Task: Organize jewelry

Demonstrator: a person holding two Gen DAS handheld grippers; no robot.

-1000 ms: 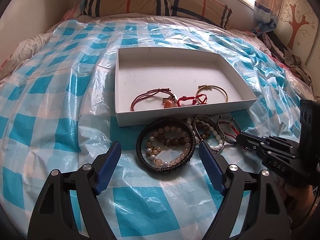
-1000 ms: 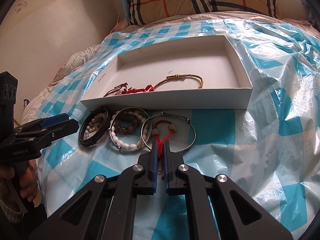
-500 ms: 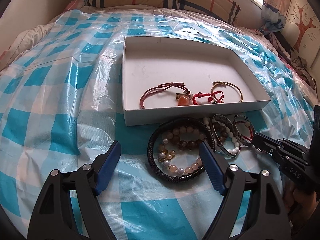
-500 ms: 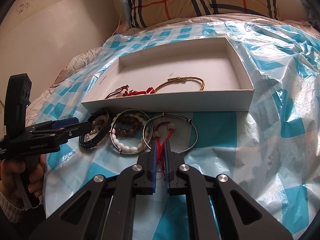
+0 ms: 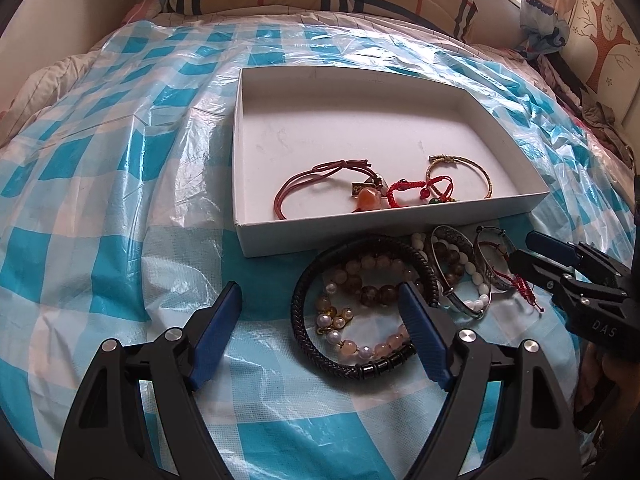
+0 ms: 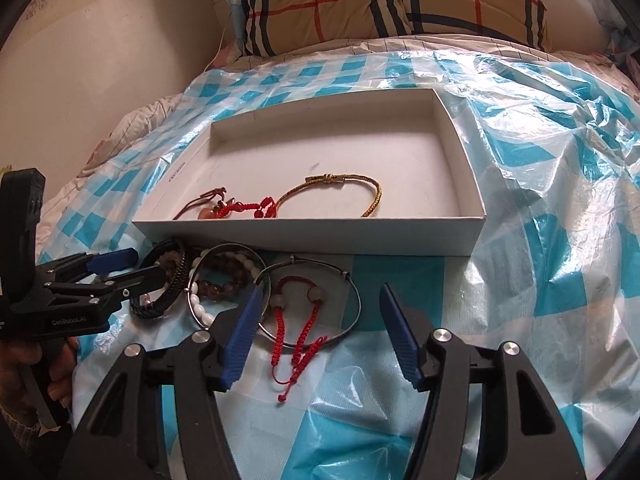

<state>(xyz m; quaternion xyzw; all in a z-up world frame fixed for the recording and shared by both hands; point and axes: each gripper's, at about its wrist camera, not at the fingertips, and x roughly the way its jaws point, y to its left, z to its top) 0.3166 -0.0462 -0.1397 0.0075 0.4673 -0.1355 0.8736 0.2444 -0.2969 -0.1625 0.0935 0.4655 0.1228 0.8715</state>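
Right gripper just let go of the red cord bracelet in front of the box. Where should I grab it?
Grip the red cord bracelet at its braided tails, which trail clear toward the right gripper, now opening around them. Come from above, nearer side: its beaded loop lies flat inside the thin wire bangle, so pinching there would likely catch the bangle.

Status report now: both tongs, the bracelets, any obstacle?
Left tongs open. Right tongs opening over red cord bracelet, pads clear. Three bracelets in box. No obstacle.

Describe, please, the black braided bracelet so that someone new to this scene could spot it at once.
Find the white box on the blue-checked plastic sheet; a row of bracelets lies in front of it. The black braided bracelet is the thick dark ring at the row's left end, and only it encircles pink beads.
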